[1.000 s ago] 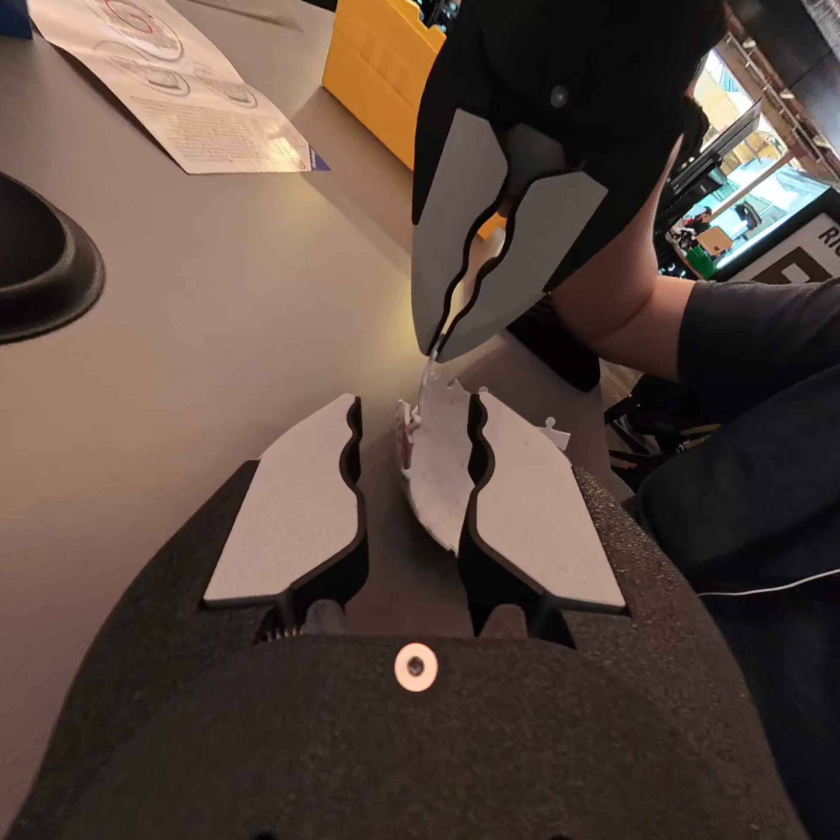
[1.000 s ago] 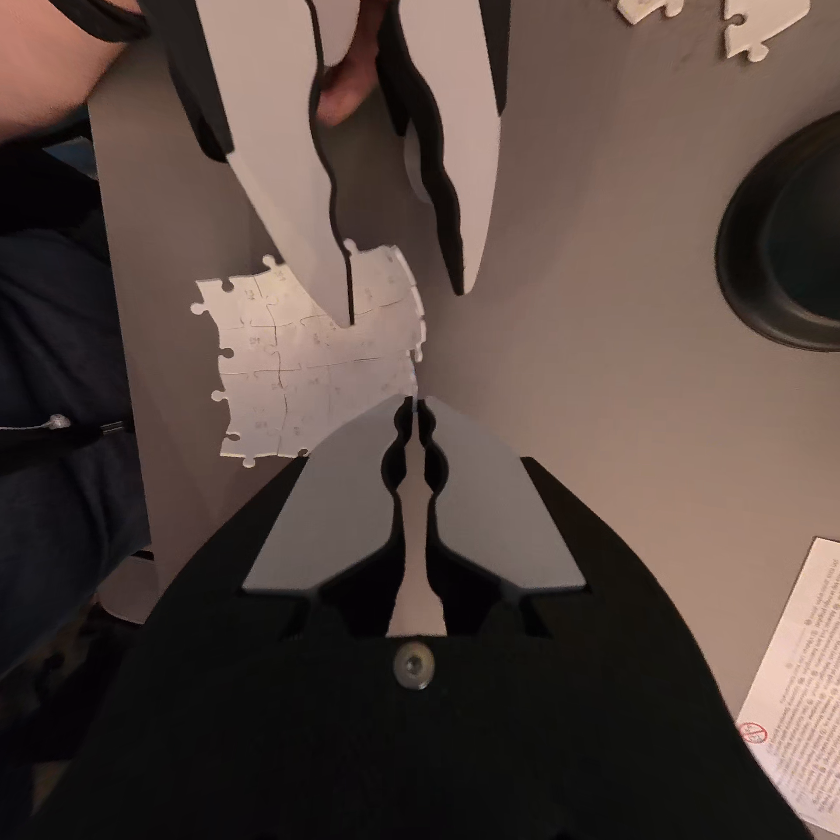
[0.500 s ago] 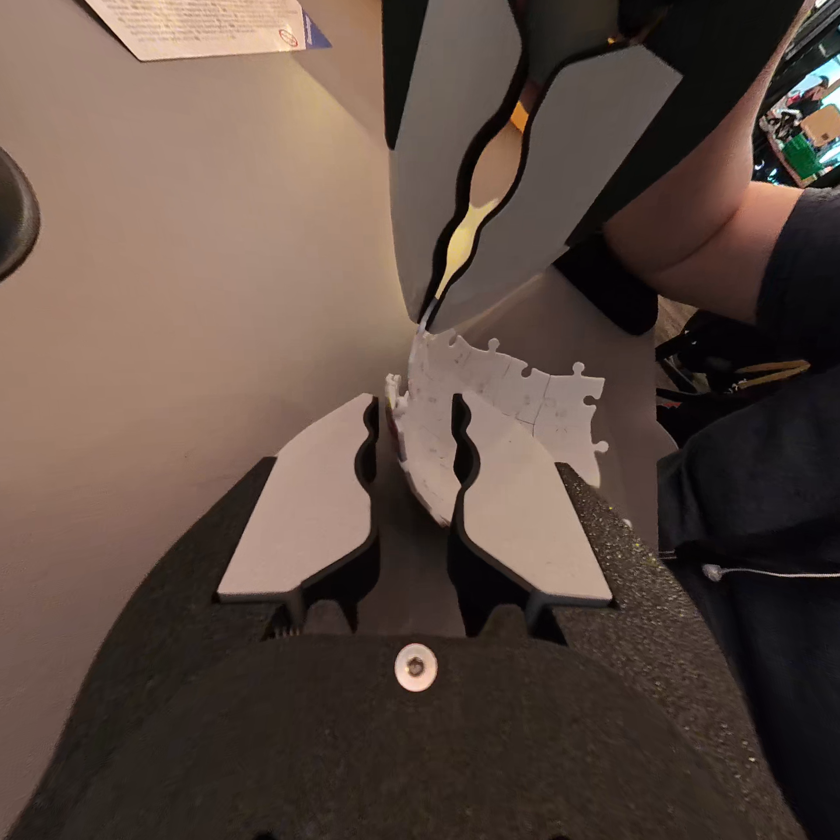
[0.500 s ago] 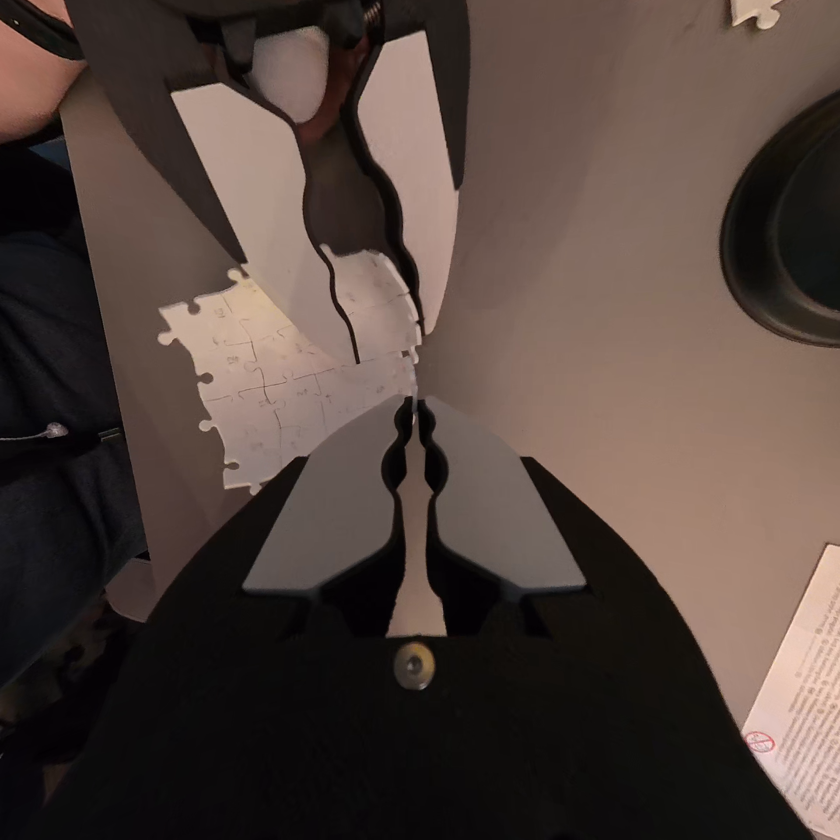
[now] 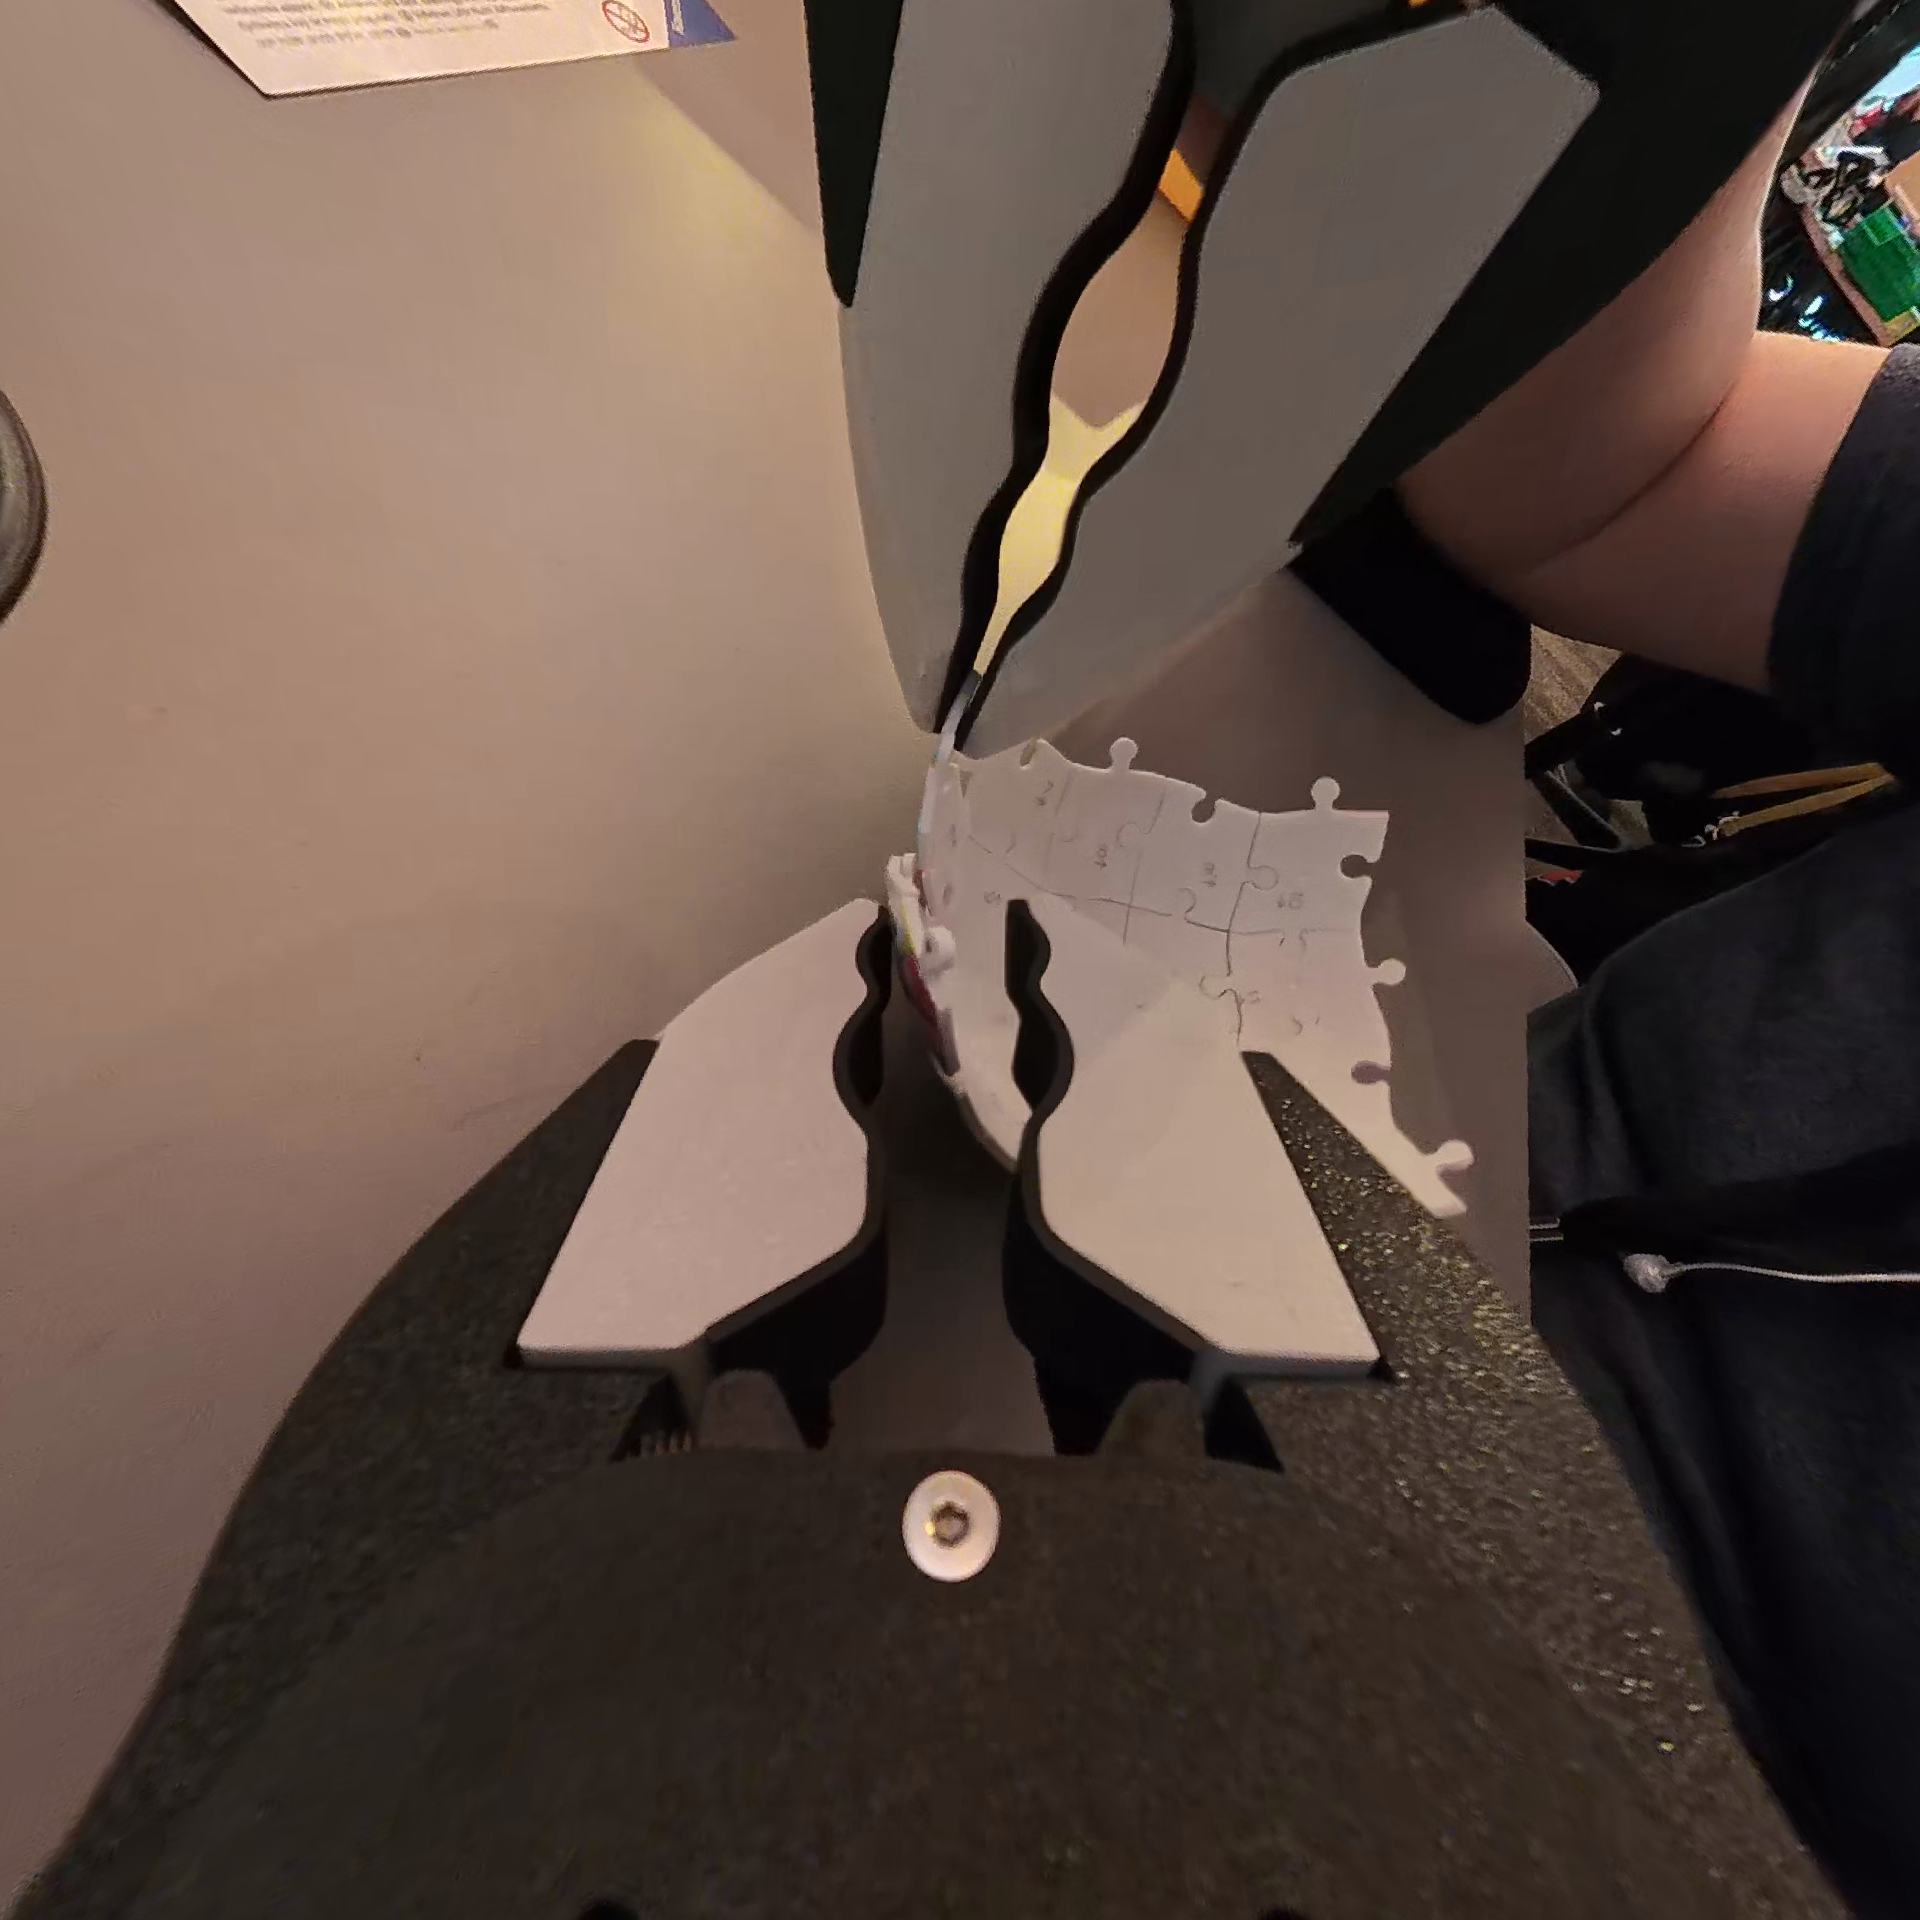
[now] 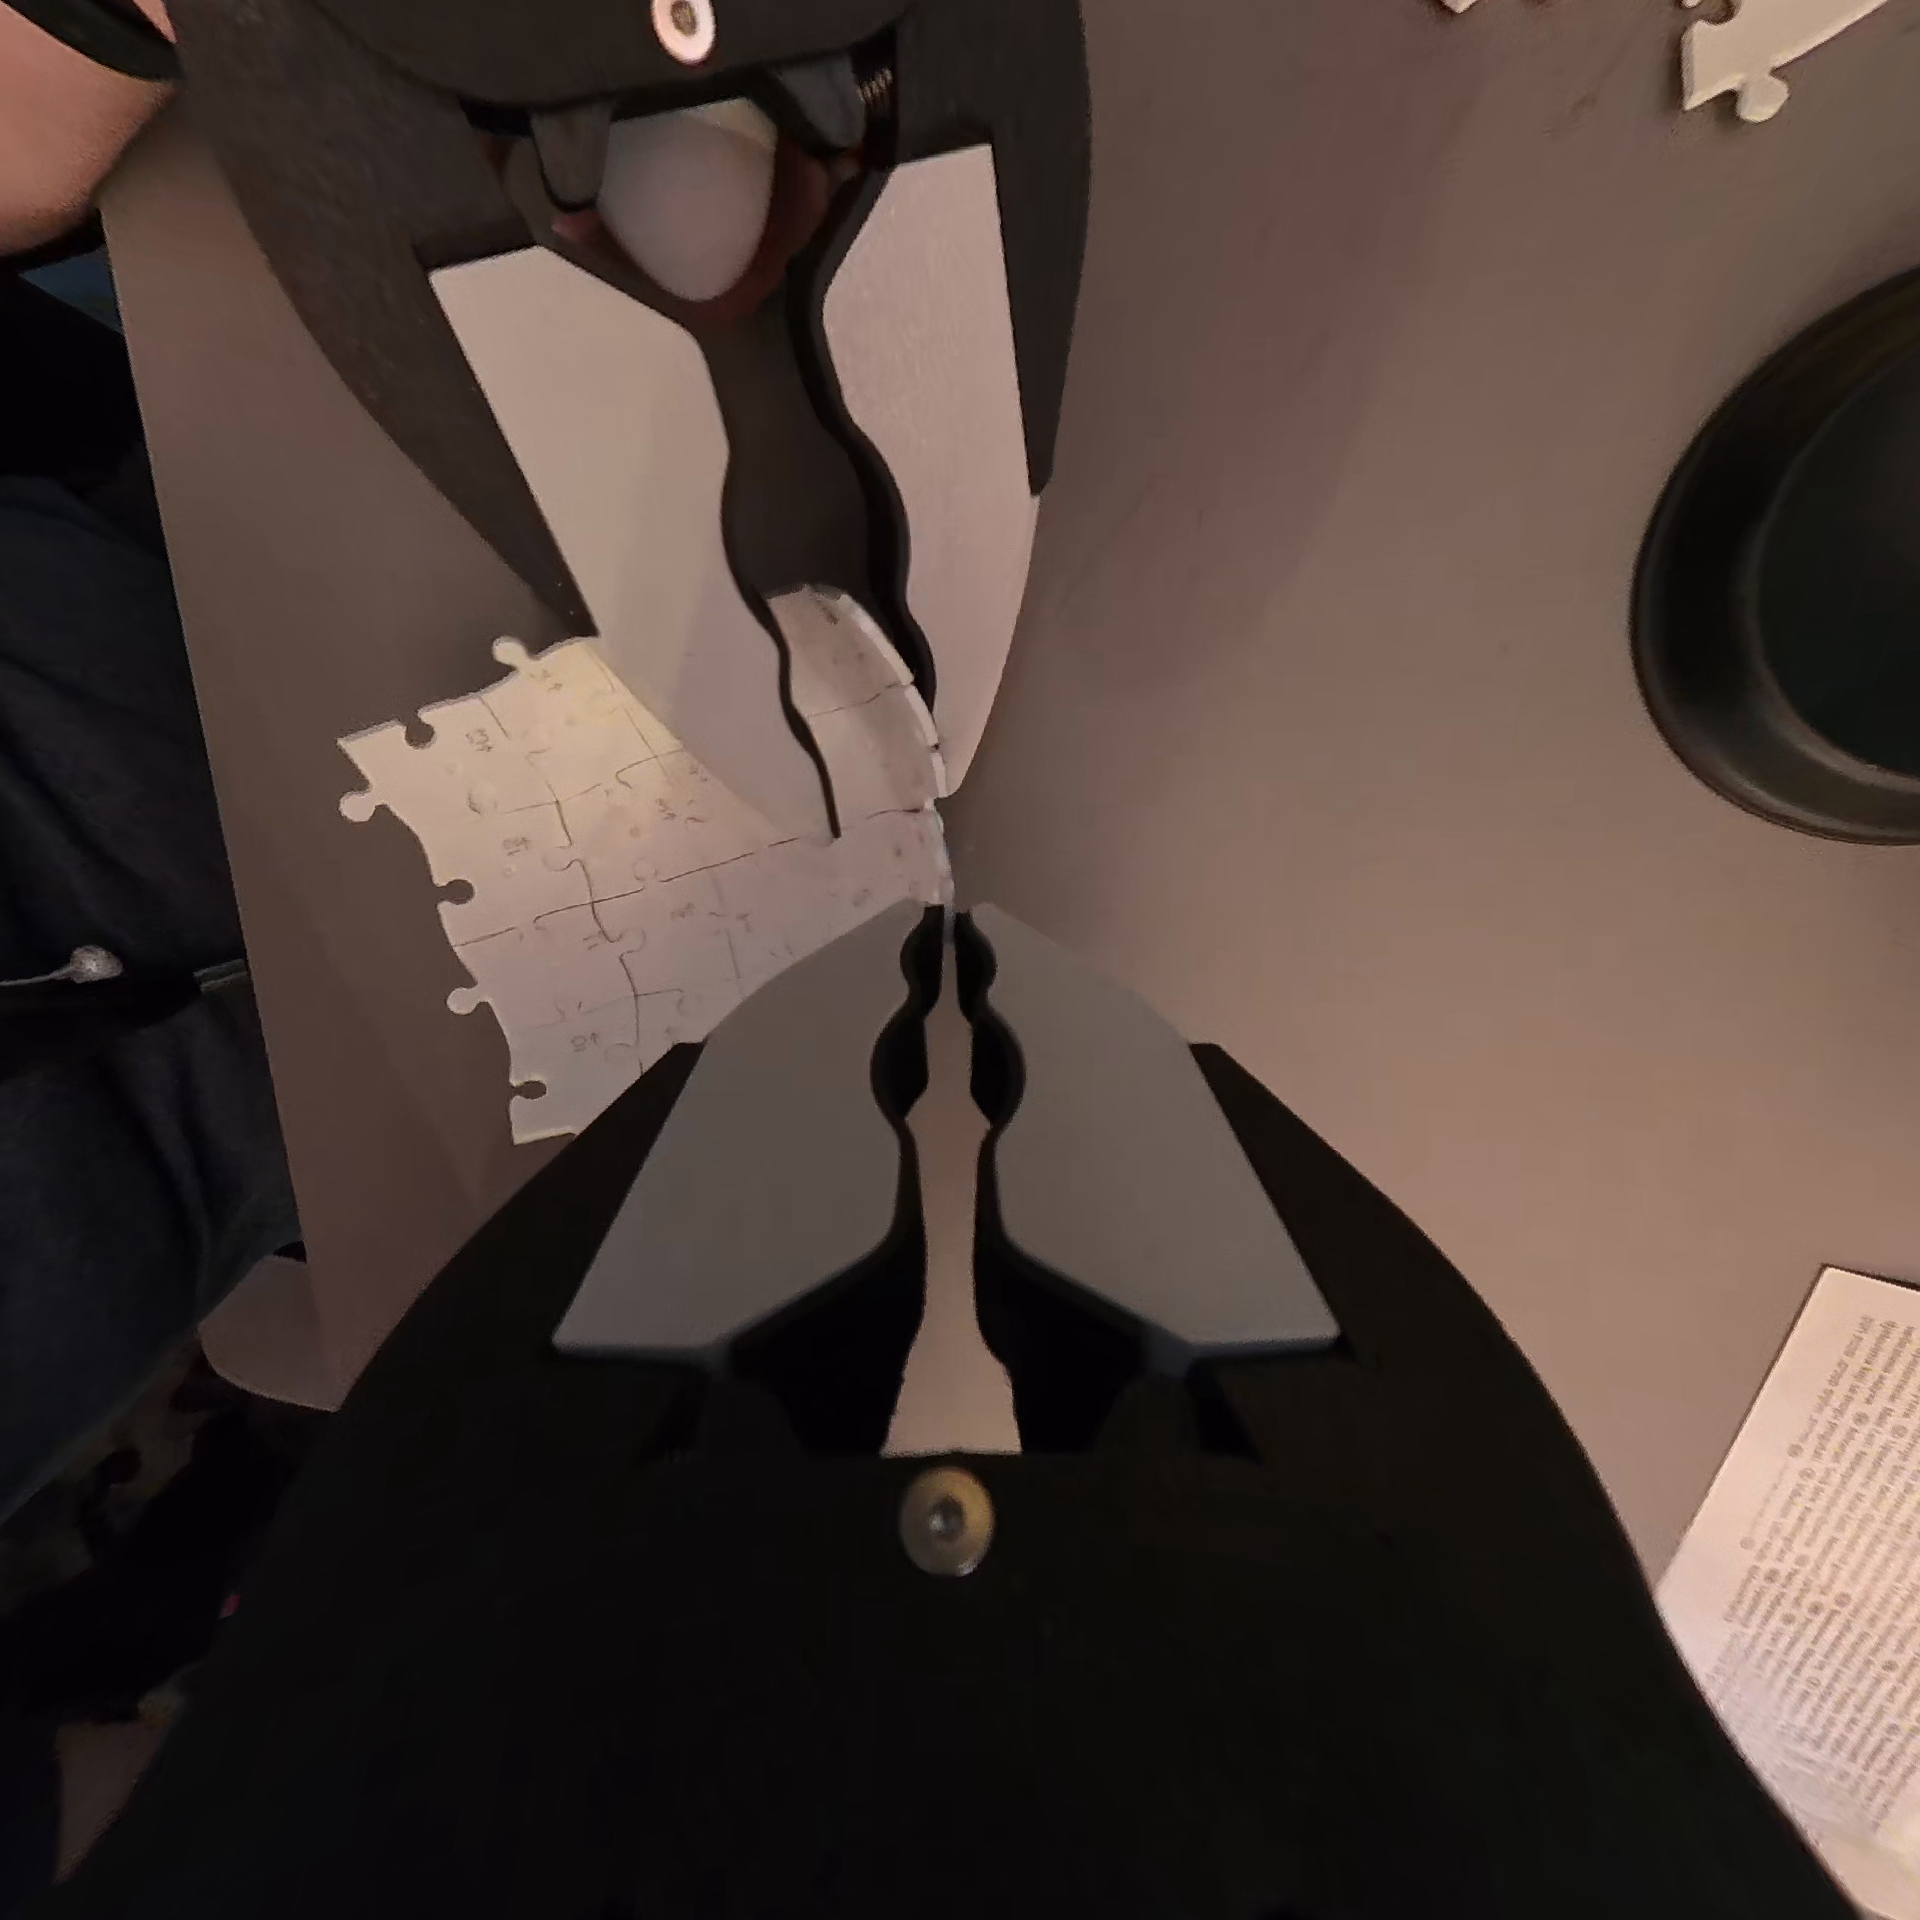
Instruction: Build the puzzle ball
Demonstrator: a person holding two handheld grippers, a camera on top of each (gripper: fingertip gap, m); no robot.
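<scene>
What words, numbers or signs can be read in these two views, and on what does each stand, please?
I give no wording, only where it stands.
Puzzle section: a small number on each white piece back, many blurred.
Instruction leaflet: dense fine print and a round red sign, too small to read.
Loose puzzle piece: no mark visible.

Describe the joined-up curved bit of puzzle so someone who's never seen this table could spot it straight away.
Start at the grey table and find the two grippers meeting tip to tip near its edge. Between them, held off the table, is the curved puzzle section: the right gripper pinches its edge, the left gripper straddles it. Unlike the loose puzzle piece lying flat, it is many interlocked white pieces bowed like a shell.
</scene>
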